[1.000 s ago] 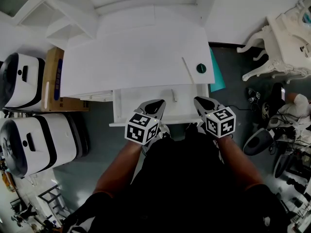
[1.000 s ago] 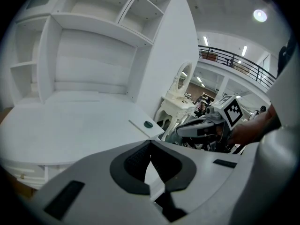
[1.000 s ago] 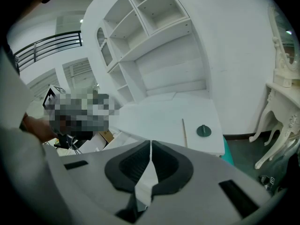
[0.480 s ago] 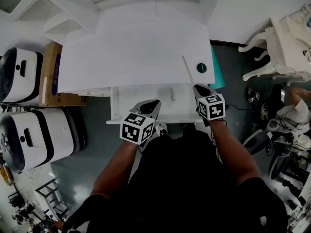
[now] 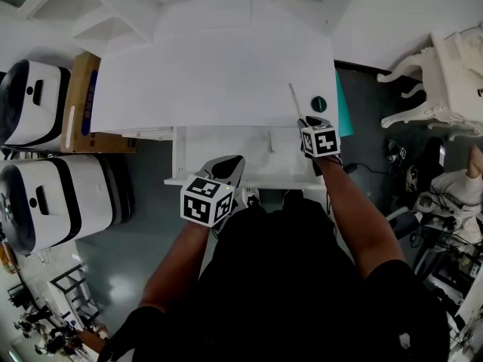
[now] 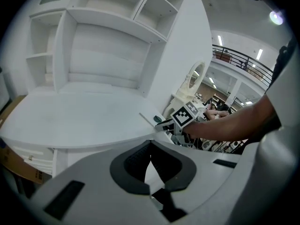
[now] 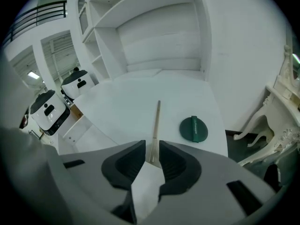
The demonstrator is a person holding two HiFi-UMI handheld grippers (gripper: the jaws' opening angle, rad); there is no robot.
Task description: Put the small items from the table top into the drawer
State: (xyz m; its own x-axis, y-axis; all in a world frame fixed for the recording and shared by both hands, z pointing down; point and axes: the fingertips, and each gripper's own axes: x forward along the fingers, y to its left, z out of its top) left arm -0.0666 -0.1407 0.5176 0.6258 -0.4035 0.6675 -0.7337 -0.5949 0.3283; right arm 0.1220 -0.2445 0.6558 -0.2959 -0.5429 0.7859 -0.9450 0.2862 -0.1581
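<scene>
A thin beige stick (image 5: 293,99) lies on the white table top (image 5: 211,74) near its right edge, with a round dark green item (image 5: 319,103) beside it. My right gripper (image 5: 308,121) is open at the stick's near end. In the right gripper view the stick (image 7: 155,121) runs in between the spread pads (image 7: 129,162), and the green item (image 7: 193,128) lies to its right. The drawer (image 5: 226,153) under the table edge is pulled out, with a small pale thing (image 5: 272,139) inside. My left gripper (image 5: 232,164) hangs shut and empty over the drawer's front.
Open shelves (image 6: 93,13) rise at the back of the table. Two white and black machines (image 5: 34,111) (image 5: 53,210) and a cardboard box (image 5: 83,100) stand on the floor at the left. A white ornate chair (image 5: 445,81) and clutter sit at the right.
My right gripper has gone forward from the drawer's front to the table's right edge, and its jaws now straddle the stick's near end. The left gripper has drawn back a little.
</scene>
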